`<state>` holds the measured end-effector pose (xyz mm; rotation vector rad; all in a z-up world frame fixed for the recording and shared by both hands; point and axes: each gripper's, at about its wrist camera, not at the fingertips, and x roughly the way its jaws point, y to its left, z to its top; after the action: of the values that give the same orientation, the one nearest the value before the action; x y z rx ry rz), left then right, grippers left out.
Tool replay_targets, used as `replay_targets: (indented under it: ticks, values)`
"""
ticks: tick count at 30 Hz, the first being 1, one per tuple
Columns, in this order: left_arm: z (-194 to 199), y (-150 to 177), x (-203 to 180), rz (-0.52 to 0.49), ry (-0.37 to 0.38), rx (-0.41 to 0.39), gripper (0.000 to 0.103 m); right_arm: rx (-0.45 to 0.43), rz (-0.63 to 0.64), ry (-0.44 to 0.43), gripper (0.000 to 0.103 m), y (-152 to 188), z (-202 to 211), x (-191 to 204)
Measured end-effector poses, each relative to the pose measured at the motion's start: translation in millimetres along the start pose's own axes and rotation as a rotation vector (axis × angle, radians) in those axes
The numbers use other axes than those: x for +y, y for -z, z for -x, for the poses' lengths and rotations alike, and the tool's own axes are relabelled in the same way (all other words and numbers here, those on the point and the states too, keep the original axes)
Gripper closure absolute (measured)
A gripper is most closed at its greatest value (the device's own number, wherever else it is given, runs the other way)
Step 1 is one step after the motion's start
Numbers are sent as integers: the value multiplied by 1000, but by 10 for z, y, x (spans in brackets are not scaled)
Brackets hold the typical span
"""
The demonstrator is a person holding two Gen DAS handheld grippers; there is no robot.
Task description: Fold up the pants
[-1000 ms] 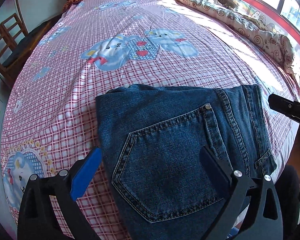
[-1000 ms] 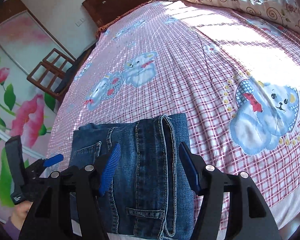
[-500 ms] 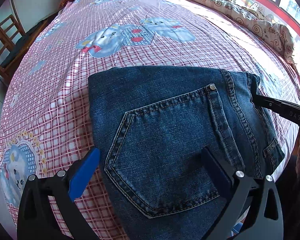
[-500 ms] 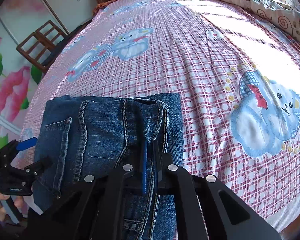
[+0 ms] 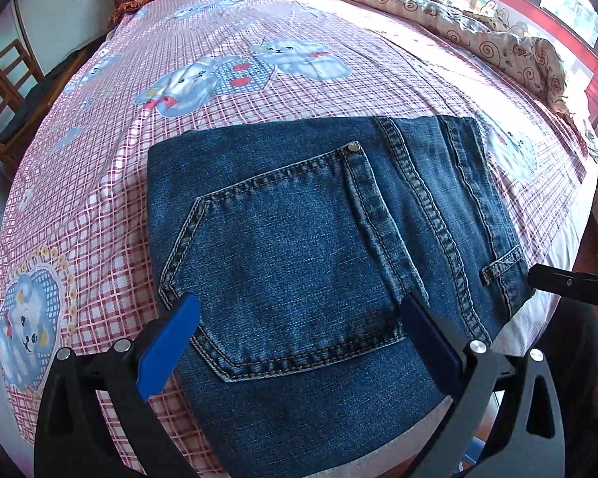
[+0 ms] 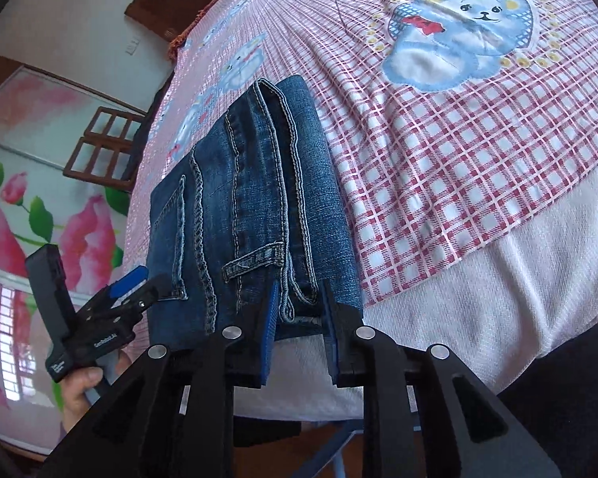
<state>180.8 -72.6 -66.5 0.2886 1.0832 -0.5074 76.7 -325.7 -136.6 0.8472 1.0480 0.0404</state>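
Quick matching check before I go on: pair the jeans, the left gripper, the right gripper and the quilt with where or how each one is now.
Things:
1. jeans
2. left gripper
3. right gripper
4. quilt

Places or states:
A. bunched along the far side of the bed
B. jaws wide apart over the back pocket
C. folded, lying at the near edge of the bed
D. jaws part open at the waistband corner, having just been opening

Pairs: 1-C, 2-B, 3-D, 4-A
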Motion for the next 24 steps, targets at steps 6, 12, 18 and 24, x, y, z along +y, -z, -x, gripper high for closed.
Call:
replay_targets:
  ticks: [6,12,18,24]
  values:
    - [-62,45,-3,38,-21,-6,2,7,160,85,67,9,-151,259]
    - [-20,63,-4,58,-17,-8,2,-29,336,148,89,41,-23,513]
    - [-41,95,-38,40,-20,-14,2,-3,238,137,89,-4,-267,203]
    - [86,120,76,60,24,-32,2,-72,116,4,55,-74,169,136]
